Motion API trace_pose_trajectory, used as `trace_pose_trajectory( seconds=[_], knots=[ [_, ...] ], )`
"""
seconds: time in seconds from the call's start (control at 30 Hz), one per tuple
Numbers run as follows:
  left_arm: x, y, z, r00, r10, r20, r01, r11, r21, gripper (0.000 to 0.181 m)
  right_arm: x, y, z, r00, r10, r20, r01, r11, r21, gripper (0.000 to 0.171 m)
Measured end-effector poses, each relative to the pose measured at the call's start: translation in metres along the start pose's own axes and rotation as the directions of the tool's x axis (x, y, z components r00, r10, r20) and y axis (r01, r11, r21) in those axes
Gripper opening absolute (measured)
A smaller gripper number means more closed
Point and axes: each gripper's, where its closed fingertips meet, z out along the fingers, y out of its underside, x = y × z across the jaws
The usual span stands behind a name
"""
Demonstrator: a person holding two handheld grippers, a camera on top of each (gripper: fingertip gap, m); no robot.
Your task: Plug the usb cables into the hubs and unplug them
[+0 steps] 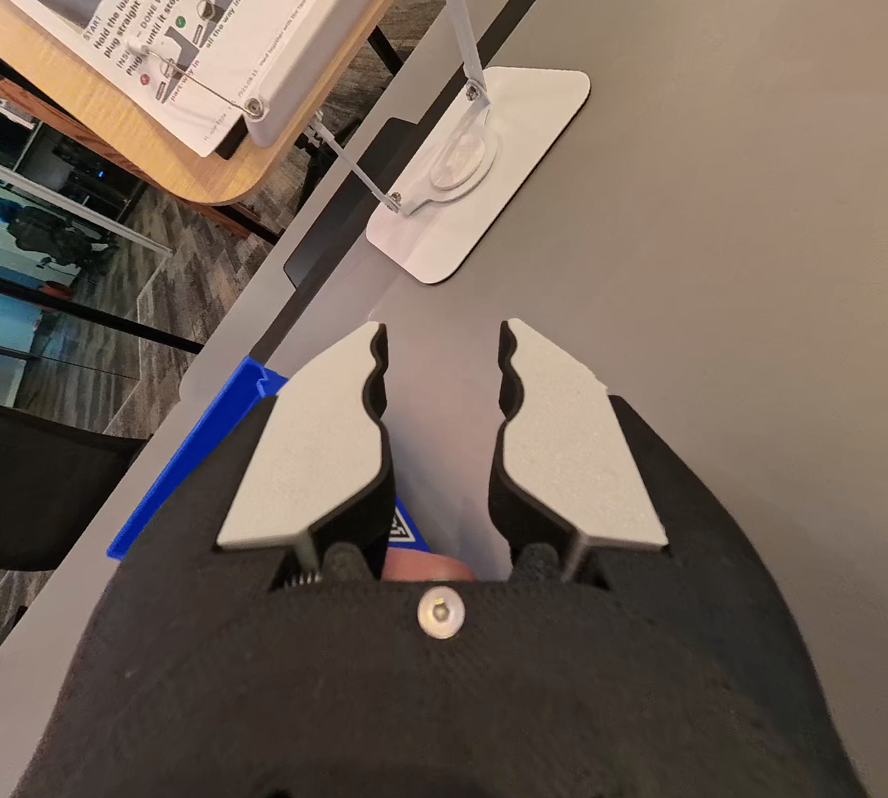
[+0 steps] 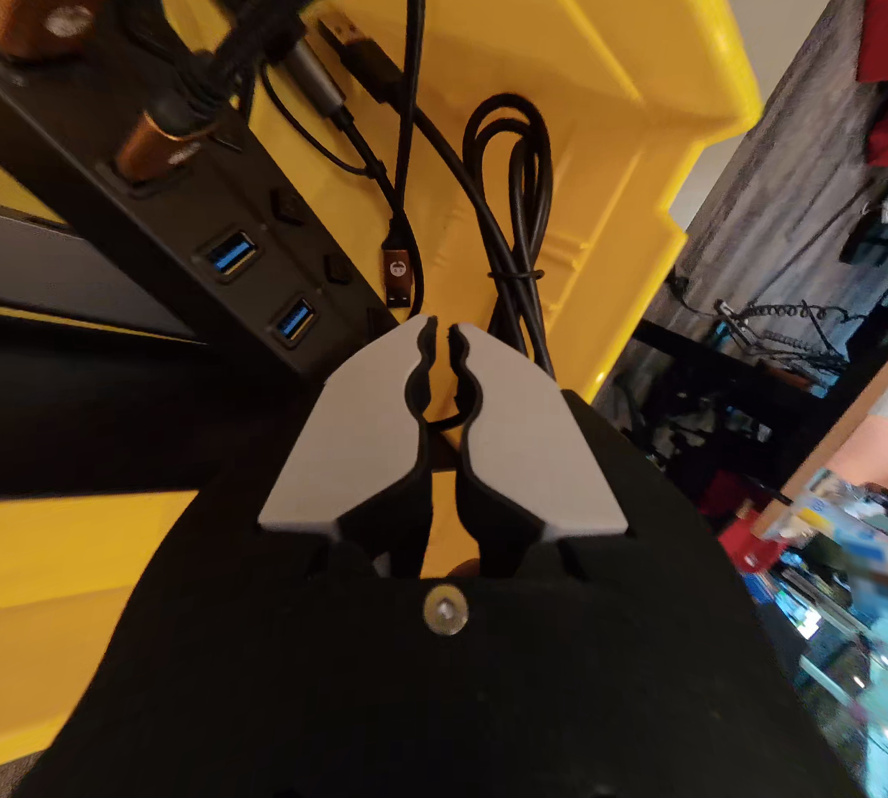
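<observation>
The right gripper (image 2: 442,335) hangs over a yellow bin (image 2: 600,54), its fingers nearly together with only a thin gap and nothing gripped; a thin black loop of cable crosses lower down between them, and I cannot tell whether it is pinched. Just ahead of the tips lies a loose brown plug (image 2: 398,277), free on the bin floor beside a tied black cable bundle (image 2: 519,217). A black hub (image 2: 230,217) leans along the left, two blue ports empty, with brown plugs seated higher up.

The left gripper (image 1: 442,342) is off over the grey worktop (image 1: 721,198), fingers wide apart and empty, near a white stand base (image 1: 480,179).

I'd say the fingers must spread first, then take the plug by its brown shell, square on. The left should steady the hub before any pushing, or it will likely slide.
</observation>
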Motion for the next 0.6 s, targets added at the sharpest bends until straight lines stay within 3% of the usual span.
trace_pose_trajectory(
  seconds=[0.1, 0.23, 0.3, 0.37, 0.5, 0.6],
  knots=[
    [-0.009, -0.003, -0.006, 1.0, -0.014, 0.016, 0.014, 1.0, 0.012, 0.045, 0.001, -0.018, -0.03, 0.996, 0.074, 0.04, -0.08, 0.979, 0.186, 0.044],
    [-0.045, -0.007, -0.026, 0.994, -0.009, 0.108, 0.007, 1.0, 0.016, 0.05, 0.027, -0.001, -0.064, 0.982, 0.189, 0.01, -0.182, 0.929, 0.321, 0.052],
    [-0.071, 0.001, -0.041, 0.987, -0.054, 0.151, 0.056, 0.998, -0.009, 0.054, 0.035, 0.024, -0.062, 0.97, 0.238, 0.044, -0.24, 0.922, 0.304, 0.054],
    [-0.095, 0.025, -0.054, 0.983, -0.104, 0.153, 0.12, 0.988, -0.1, 0.072, 0.035, 0.052, -0.049, 0.961, 0.259, 0.097, -0.276, 0.93, 0.243, 0.058],
    [-0.161, 0.09, -0.089, 0.926, -0.256, 0.279, 0.309, 0.936, -0.167, 0.08, 0.01, 0.094, -0.021, 0.935, 0.251, 0.251, -0.291, 0.947, 0.139, 0.056],
    [-0.183, 0.163, -0.108, 0.88, -0.364, 0.307, 0.45, 0.846, -0.286, 0.084, -0.019, 0.1, -0.013, 0.902, 0.196, 0.385, -0.262, 0.957, 0.127, 0.034]
  ],
)
